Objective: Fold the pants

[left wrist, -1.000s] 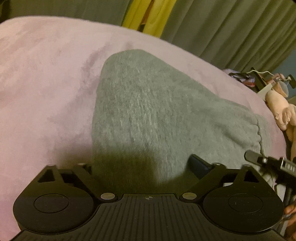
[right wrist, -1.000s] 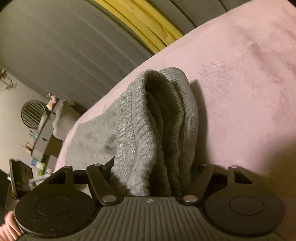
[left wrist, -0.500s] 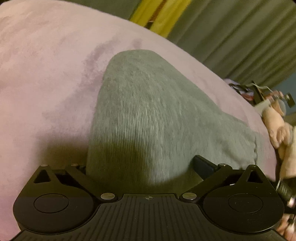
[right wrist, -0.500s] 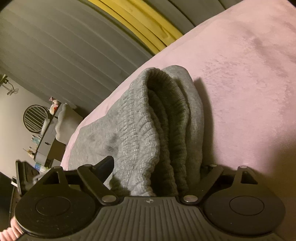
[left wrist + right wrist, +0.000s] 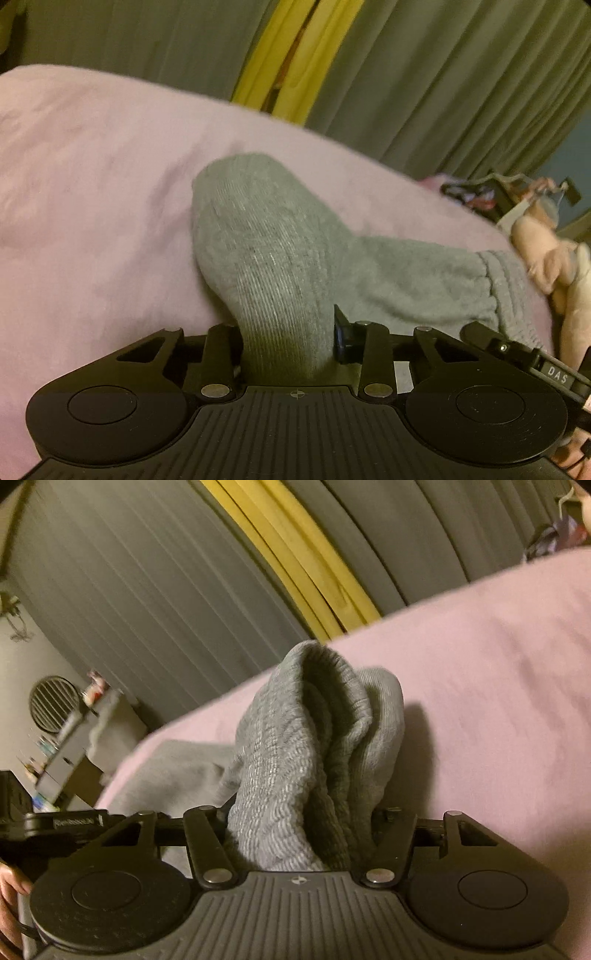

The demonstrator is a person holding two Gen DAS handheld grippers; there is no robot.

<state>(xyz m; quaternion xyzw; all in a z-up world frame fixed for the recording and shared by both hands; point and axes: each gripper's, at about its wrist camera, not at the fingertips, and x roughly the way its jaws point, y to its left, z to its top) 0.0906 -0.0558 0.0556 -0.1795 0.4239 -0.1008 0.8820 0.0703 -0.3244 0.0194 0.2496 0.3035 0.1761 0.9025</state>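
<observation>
Grey knit pants lie on a pink bed cover. My left gripper is shut on a bunched fold of the pants and holds it raised off the cover. The ribbed waistband shows at the right. In the right wrist view my right gripper is shut on the thick ribbed end of the pants, several layers standing up between its jaws. The rest of the pants trails flat to the left over the cover.
Grey-green curtains with a yellow strip hang behind the bed. A pink plush toy and clutter sit at the bed's right edge. A round fan and a shelf stand past the bed in the right view.
Both grippers have closed tighter on the fabric and lifted it. The cloth in the left gripper is now gathered into a narrow raised fold.
</observation>
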